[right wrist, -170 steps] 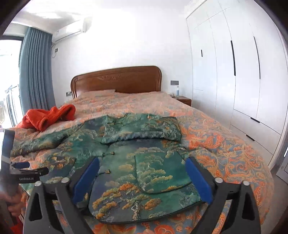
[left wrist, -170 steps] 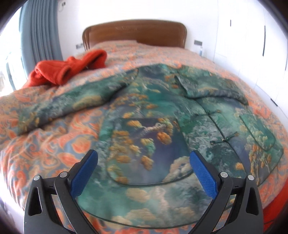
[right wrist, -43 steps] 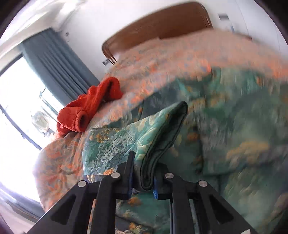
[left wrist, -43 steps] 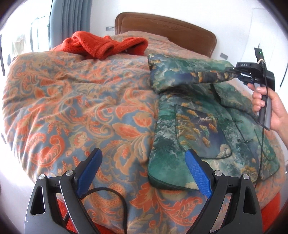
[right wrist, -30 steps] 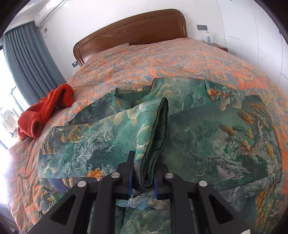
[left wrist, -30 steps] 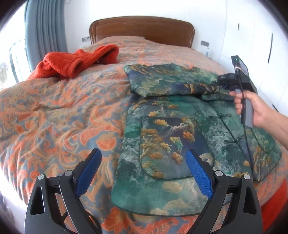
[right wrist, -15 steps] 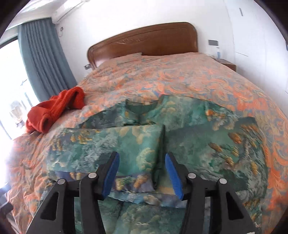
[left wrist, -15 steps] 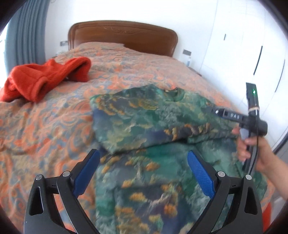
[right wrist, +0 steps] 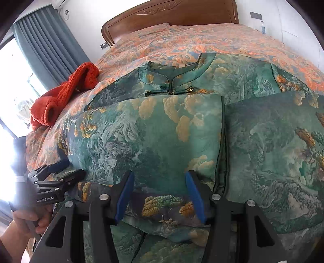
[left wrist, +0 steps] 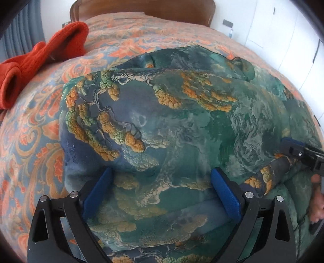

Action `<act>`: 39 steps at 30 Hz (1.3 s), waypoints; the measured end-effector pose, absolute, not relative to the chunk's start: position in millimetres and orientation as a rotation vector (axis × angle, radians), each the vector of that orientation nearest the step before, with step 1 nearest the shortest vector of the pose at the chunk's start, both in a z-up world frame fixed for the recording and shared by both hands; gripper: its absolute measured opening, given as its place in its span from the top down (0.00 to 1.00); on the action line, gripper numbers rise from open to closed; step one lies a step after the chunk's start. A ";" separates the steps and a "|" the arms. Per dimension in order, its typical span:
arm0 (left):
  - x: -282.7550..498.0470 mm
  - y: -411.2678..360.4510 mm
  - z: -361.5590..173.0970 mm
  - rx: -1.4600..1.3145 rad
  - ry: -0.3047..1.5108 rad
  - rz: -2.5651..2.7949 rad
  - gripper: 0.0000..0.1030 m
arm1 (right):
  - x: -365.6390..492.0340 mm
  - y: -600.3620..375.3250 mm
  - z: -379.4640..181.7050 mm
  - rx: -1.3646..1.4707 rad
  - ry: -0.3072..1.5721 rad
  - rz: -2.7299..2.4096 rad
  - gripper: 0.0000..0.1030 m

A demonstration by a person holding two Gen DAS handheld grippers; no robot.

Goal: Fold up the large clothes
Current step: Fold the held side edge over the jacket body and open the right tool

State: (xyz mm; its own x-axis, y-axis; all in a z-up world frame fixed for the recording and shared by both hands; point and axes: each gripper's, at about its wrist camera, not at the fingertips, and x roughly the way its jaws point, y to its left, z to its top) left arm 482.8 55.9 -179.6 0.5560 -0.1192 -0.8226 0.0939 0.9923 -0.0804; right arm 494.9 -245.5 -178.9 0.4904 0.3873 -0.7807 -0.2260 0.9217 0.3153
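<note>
A green brocade jacket (left wrist: 182,121) with gold cloud patterns lies face up on the bed, collar (right wrist: 172,81) toward the headboard. Both sleeves are folded in across the chest. The left sleeve (right wrist: 151,131) ends at a dark cuff edge next to the right sleeve (right wrist: 273,151). My right gripper (right wrist: 159,182) is open just above the left sleeve's lower edge, pads apart and pressing nothing. My left gripper (left wrist: 161,192) is wide open, low over the same sleeve near the shoulder fold. Each gripper shows in the other's view: the right gripper (left wrist: 299,151) and the left gripper (right wrist: 54,172).
An orange-red knit garment (right wrist: 66,95) lies bunched on the patterned bedspread (right wrist: 192,40) to the left of the jacket. A wooden headboard (right wrist: 172,14) is at the far end, grey curtains (right wrist: 46,40) on the left and white wardrobe doors (left wrist: 283,30) on the right.
My right gripper has opened and let go of the sleeve cuff, which now lies flat across the chest. My left gripper has swung in and down, close over the folded sleeve.
</note>
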 end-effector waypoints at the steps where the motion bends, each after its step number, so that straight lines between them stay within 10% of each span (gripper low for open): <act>1: 481.0 55.3 -173.5 -0.028 0.970 -0.125 0.05 | 494.1 -245.0 -180.1 0.173 0.989 0.377 0.47; 18: 579.5 84.2 -157.3 -0.230 1.004 -0.031 0.04 | 482.9 -253.6 -193.1 0.191 0.916 0.402 0.47; 39: 220.7 39.3 -105.1 -0.023 0.835 -0.223 0.03 | 345.9 -256.2 -123.7 0.039 0.794 0.298 0.40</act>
